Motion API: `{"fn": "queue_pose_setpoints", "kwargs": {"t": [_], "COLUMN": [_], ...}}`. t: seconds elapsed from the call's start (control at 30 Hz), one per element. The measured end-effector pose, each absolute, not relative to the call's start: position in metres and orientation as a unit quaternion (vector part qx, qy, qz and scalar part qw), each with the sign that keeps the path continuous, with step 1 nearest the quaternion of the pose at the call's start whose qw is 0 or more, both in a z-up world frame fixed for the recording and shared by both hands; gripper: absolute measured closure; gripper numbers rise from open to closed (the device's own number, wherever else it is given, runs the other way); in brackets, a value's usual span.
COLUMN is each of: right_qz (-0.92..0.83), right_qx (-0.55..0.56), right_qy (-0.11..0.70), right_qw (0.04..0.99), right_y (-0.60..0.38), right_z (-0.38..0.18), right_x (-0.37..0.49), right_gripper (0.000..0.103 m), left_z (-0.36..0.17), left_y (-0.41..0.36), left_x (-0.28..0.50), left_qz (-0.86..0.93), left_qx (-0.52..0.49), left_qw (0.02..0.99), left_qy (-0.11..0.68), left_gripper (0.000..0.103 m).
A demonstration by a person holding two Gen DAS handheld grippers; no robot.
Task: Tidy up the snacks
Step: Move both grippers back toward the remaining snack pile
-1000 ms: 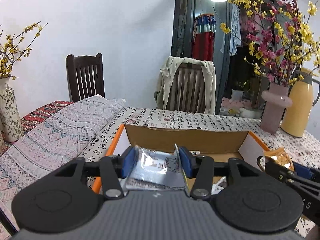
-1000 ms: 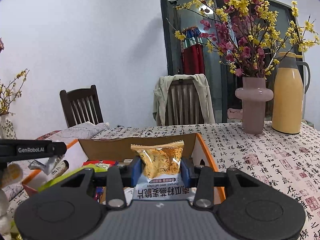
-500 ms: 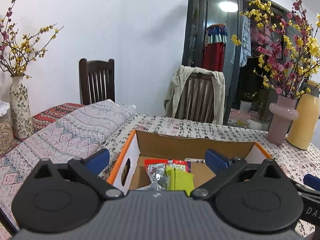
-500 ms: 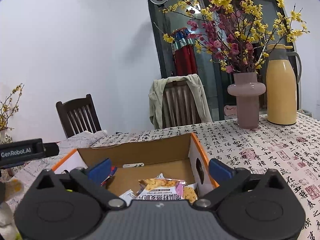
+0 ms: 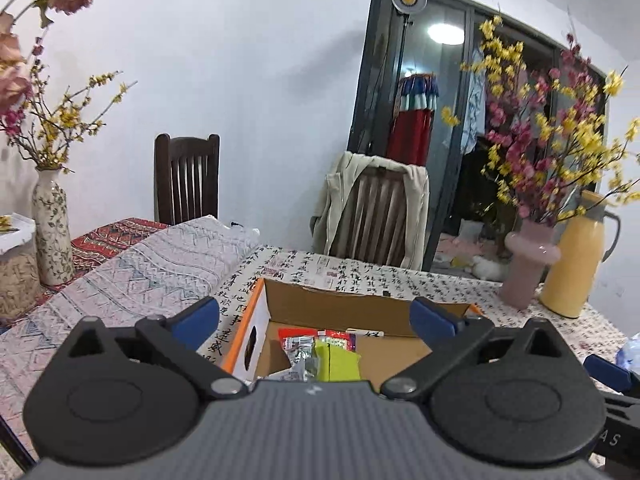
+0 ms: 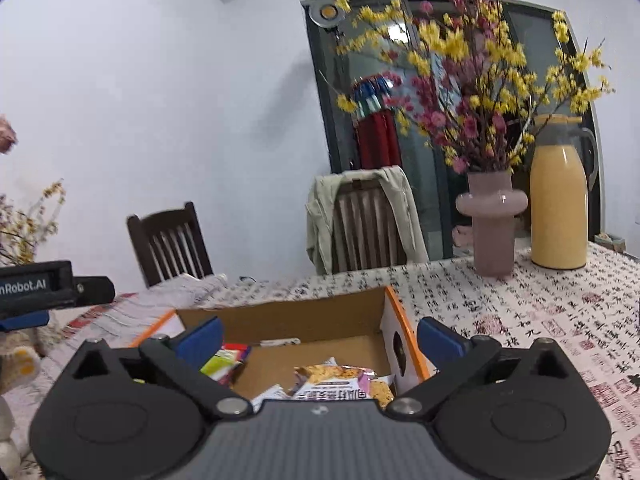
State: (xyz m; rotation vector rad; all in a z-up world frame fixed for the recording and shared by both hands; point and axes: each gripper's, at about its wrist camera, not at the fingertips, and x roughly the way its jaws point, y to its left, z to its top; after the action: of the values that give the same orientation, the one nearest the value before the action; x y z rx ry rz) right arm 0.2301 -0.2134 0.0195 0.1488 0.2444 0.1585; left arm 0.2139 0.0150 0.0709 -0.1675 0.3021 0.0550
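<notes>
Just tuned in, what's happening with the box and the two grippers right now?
Both grippers are open and hold nothing, poised above the cardboard box on the table. The left gripper looks down on a silver packet and a green packet lying inside. The right gripper is over an orange oat-crisp packet lying in the box near its right wall. The snacks in view lie in the box.
</notes>
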Motion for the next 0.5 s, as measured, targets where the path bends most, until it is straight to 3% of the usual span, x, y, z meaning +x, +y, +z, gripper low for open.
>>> {"fn": "queue_pose_setpoints", "kwargs": {"t": [0.5], "right_qz": [0.064], "right_qx": [0.045], "right_qy": [0.189], "right_qw": [0.979], "right_y": [-0.234], "right_z": [-0.022], "right_x": [0.163], "right_gripper": [0.000], "left_z": [0.020], "left_y": [0.062], "left_x": [0.159], "left_qz": [0.049], "left_qx": [-0.045], "left_qw": [0.978], "left_qy": [0.198], "left_gripper": [0.000]}}
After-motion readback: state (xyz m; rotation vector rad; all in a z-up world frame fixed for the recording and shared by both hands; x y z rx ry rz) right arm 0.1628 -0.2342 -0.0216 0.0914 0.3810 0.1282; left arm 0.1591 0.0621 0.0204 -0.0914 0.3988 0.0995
